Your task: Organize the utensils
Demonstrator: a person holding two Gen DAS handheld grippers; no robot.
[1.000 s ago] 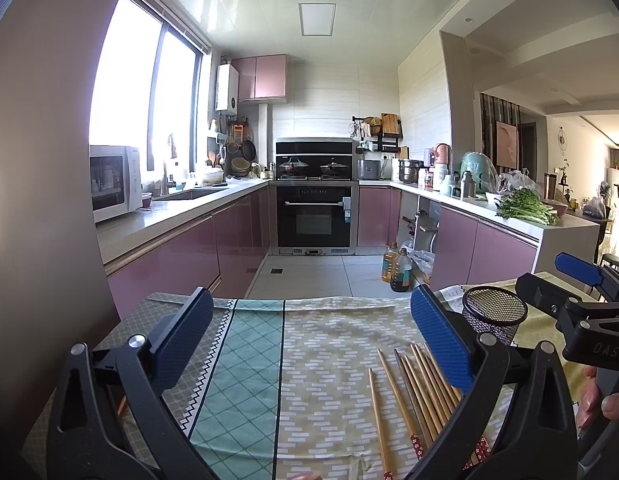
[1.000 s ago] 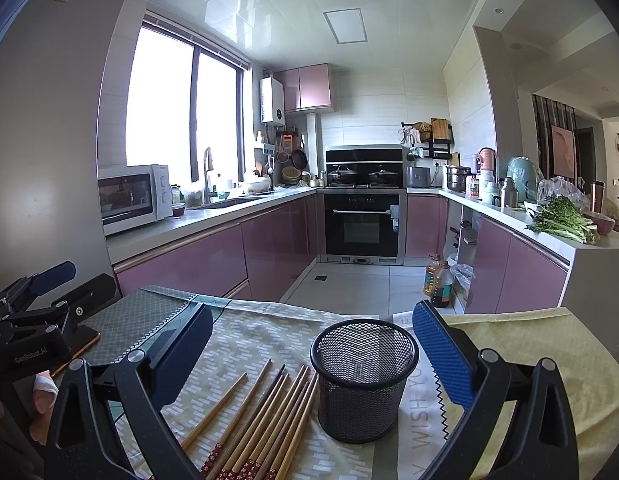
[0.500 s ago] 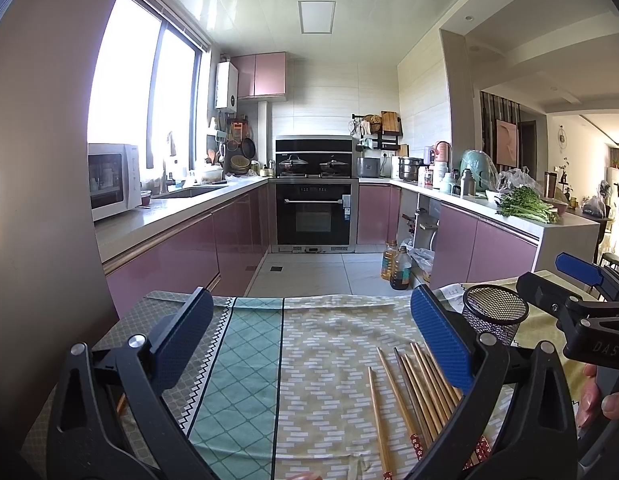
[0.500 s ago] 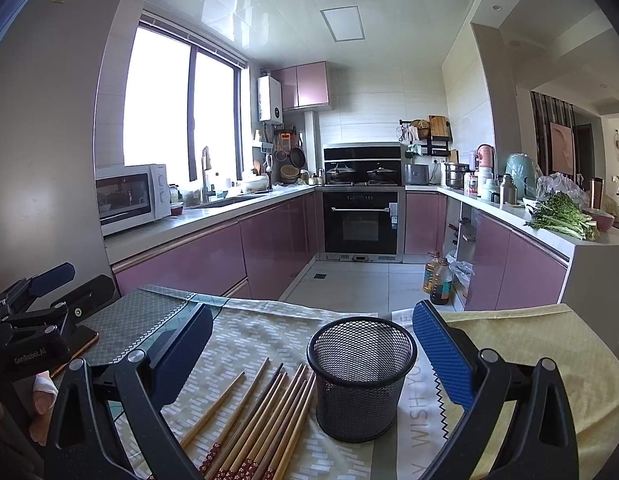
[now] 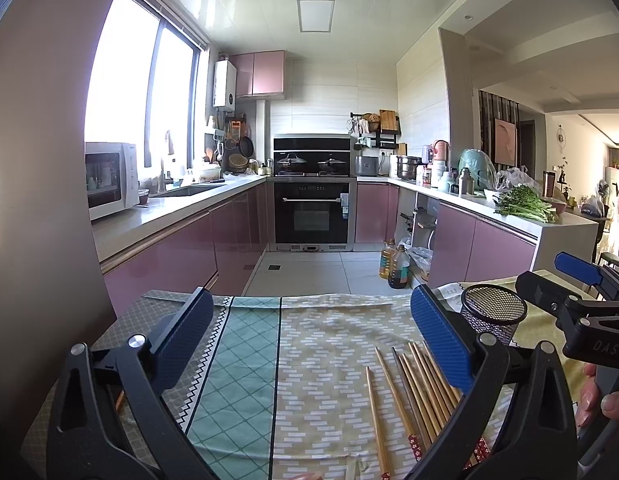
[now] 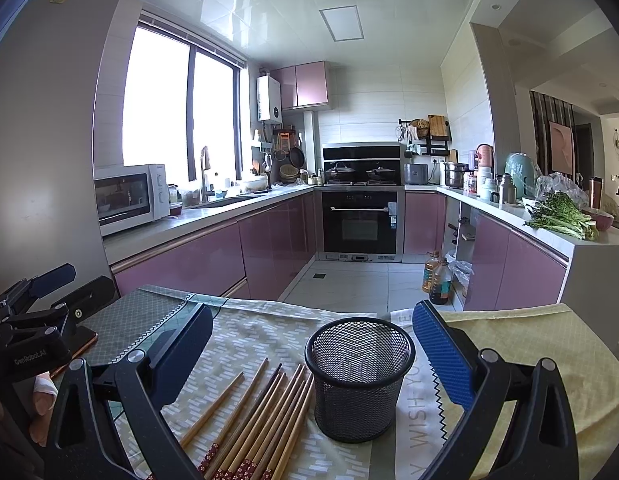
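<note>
Left gripper (image 5: 309, 334) fingers spread wide, nothing between them, hovering over the desk (image 5: 245, 360) near its front edge. Right gripper (image 6: 313, 344) fingers also spread wide and empty, above the chopsticks and cup. Part of a hand (image 5: 601, 396) shows at the right edge of the left wrist view, holding the right gripper's handle.

Chopsticks (image 6: 265, 416) lie flat in a loose bundle on the yellow-patterned cloth (image 5: 329, 360), patterned red ends toward the front edge, tips pointing to the far edge. One chopstick sits slightly apart to the left of the bundle. Black mesh cup (image 6: 359, 376) stands upright just right of the bundle, close beside it, looks empty. Green cloth (image 5: 245, 360) covers the left part of the desk.

Beyond the far edge: kitchen floor, oil bottles (image 6: 437, 282), oven (image 6: 359, 216).
</note>
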